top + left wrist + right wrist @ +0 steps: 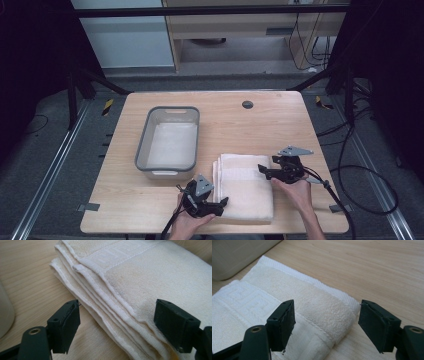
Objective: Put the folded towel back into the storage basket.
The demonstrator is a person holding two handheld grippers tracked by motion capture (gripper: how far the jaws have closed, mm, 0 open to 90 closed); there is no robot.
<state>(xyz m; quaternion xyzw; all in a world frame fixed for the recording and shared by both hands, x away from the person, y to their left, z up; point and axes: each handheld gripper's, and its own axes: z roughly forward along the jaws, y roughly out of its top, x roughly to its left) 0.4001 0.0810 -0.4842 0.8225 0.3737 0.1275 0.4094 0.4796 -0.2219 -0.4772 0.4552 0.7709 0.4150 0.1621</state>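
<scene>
A light wooden table (260, 130) is carrying all the work items, with dark floor and cables lying around it. A grey-rimmed plastic bin (145, 145) is sitting on the left half of the table, its long side running away from the person. A folded cream towel (245, 185) is lying flat on the table just to the right of the bin, near the front edge, with its stacked folded edges facing the bin and a woven key-pattern band running across its upper layer. The person's two hands are entering from the bottom of the high view, one at each near side of the towel. The left gripper (220, 204) is sitting low at the towel's front left corner; in the left gripper view the left gripper's jaws are standing wide apart, one over the bare wood beside the layered edge and the other over the towel's top surface, so the edge is lying between them while neither pad is pressing on it. The right gripper (264, 170) is sitting at the towel's right side, pointing left across it; in the right gripper view its jaws are also standing well apart, straddling the towel's rounded folded corner without gripping the cloth. A small round dark grommet (247, 104) is sitting in the table's far middle.
</scene>
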